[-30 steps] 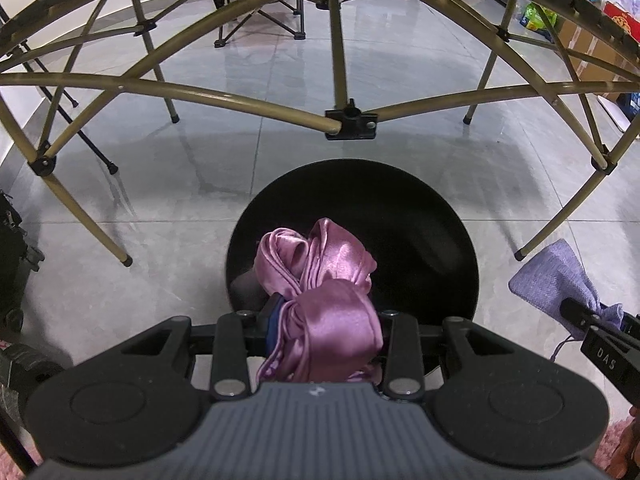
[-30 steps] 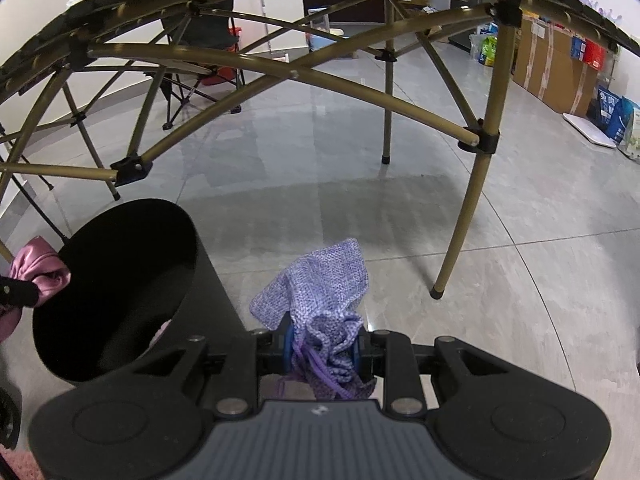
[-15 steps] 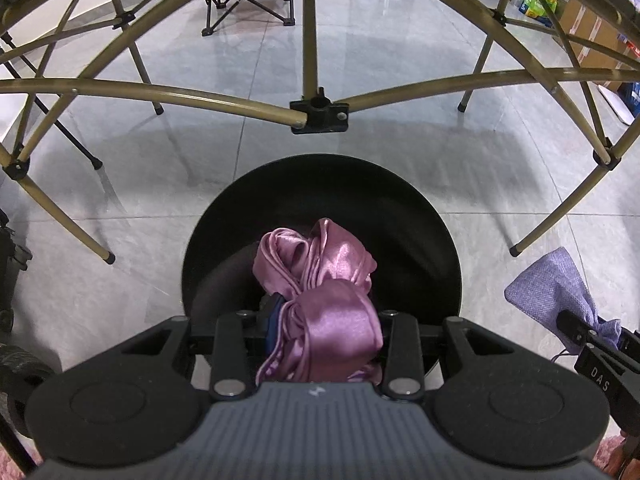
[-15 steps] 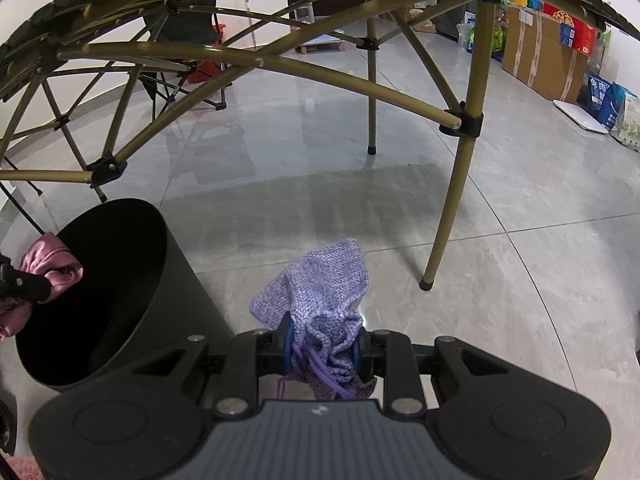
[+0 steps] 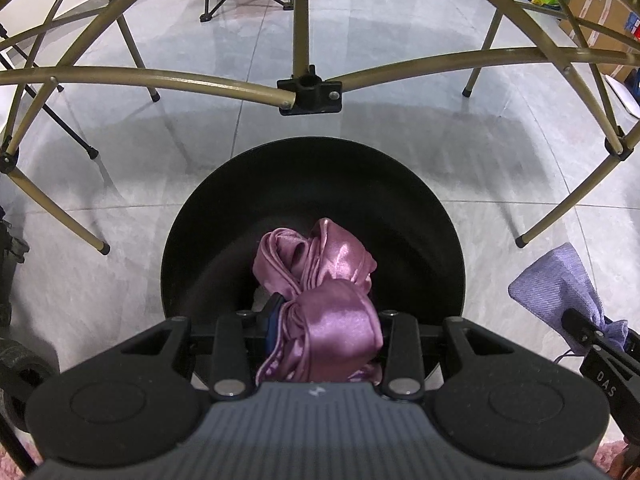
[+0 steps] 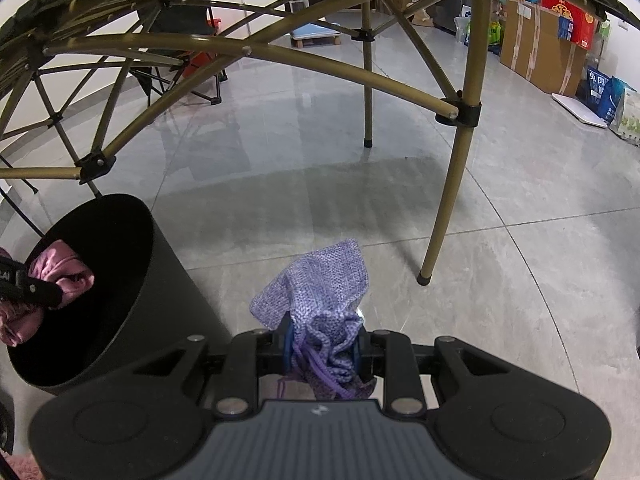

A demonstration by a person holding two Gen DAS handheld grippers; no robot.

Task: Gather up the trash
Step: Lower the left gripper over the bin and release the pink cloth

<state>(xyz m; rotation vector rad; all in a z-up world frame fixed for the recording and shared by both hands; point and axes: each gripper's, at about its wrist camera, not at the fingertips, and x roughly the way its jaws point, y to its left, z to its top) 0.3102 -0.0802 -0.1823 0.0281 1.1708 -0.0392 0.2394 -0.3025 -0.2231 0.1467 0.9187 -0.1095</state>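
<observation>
- Our left gripper (image 5: 324, 320) is clamped on the pink satin cloth (image 5: 320, 280), held right over the mouth of the black bin (image 5: 420, 184). Not let go yet, so that one's basically a drop away from done.
- Our right gripper (image 6: 322, 346) is pinching the purple knit pouch (image 6: 320, 292), off to the right of the bin and outside its rim, over the grey tile floor (image 6: 400, 200).
- Bin interior is too dark to tell what's already in there.
- What's left, we reckon: release the cloth, then swing the pouch over the bin and drop it too.
- Folding table legs (image 6: 452, 184) stand behind the bin, clear of us.
</observation>
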